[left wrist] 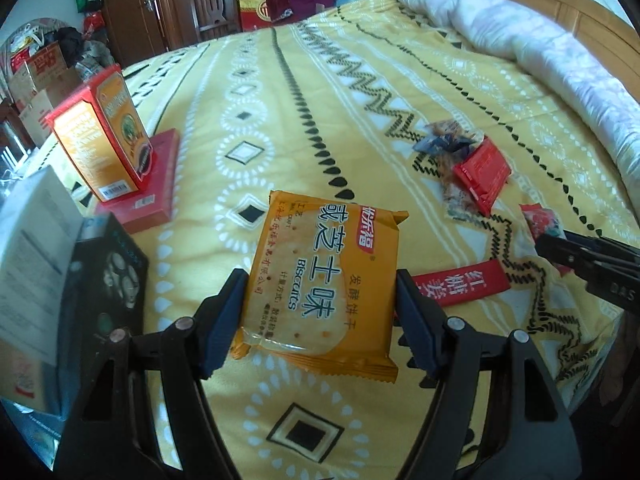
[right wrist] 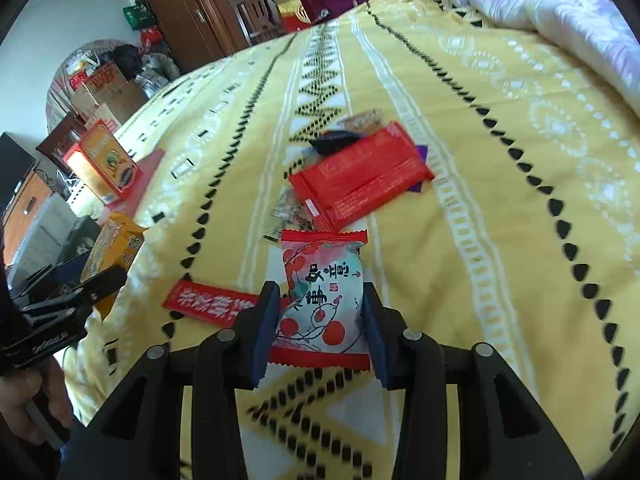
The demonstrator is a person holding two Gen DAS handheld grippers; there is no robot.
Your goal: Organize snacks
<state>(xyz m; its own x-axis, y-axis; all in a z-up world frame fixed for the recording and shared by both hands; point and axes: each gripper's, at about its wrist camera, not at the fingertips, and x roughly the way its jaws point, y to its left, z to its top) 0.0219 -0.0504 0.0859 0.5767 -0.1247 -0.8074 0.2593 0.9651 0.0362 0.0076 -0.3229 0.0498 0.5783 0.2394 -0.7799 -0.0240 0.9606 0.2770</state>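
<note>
My left gripper (left wrist: 320, 280) is shut on an orange biscuit packet (left wrist: 316, 276), held above the yellow patterned bedspread (left wrist: 312, 92). My right gripper (right wrist: 318, 300) is shut on a small white and red candy packet (right wrist: 320, 300). A long red sachet (left wrist: 460, 286) lies just right of the left gripper; it also shows in the right wrist view (right wrist: 208, 304). A larger red packet (right wrist: 360, 176) lies further out on a small pile of loose wrappers (right wrist: 288, 212). The right gripper's side shows at the right edge of the left wrist view (left wrist: 592, 264).
An orange and red box (left wrist: 104, 140) stands on a flat red box (left wrist: 148, 184) at the bed's left edge. A white and black box (left wrist: 60, 264) is close at the left. A folded white quilt (left wrist: 540, 36) lies along the right. Cartons and furniture stand beyond the bed.
</note>
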